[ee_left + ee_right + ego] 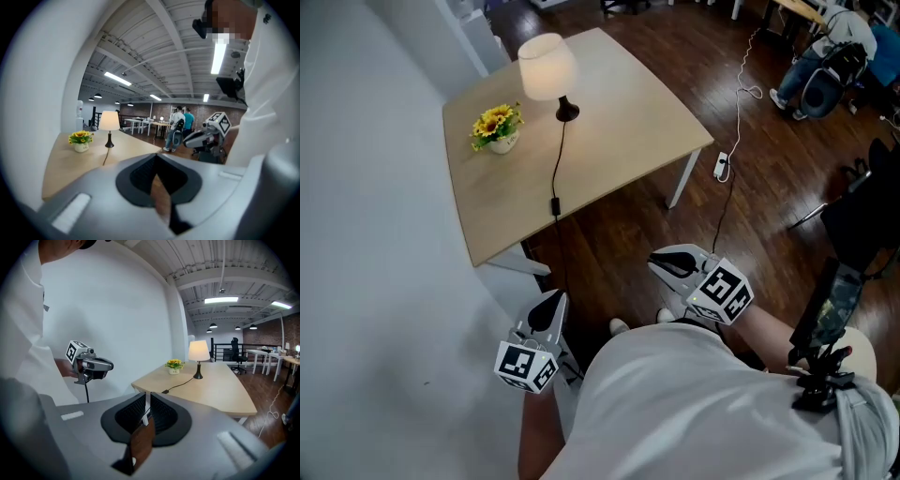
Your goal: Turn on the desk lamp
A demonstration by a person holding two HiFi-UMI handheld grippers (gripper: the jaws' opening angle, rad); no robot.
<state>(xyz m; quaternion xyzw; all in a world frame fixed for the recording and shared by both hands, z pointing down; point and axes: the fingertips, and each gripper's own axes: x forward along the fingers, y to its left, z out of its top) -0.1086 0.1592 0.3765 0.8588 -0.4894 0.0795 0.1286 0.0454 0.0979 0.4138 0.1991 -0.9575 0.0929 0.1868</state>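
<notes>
Jaws on both tools are closed to a thin slit with nothing between their ribbed black pads. The left gripper [551, 305] and right gripper [664, 266] are held low and close to the person's white-shirted torso, well short of the table [619, 131], tips angled toward it; each carries a marker cube at its rear.

The desk lamp [549, 67] stands near the far edge of the table, with a cream drum shade on a slim black stem and a round black base. Its thin black cord [558, 159] runs toward the near edge to a small inline switch [554, 204], then drops over. A white pot of yellow sunflowers [497, 126] sits just beside the lamp, apart from the cord.

The tabletop is pale matte wood with rounded corners on white legs, its left side against a plain white wall [366, 234]. Dark plank floor [619, 234] lies open between the grippers and the near edge.
</notes>
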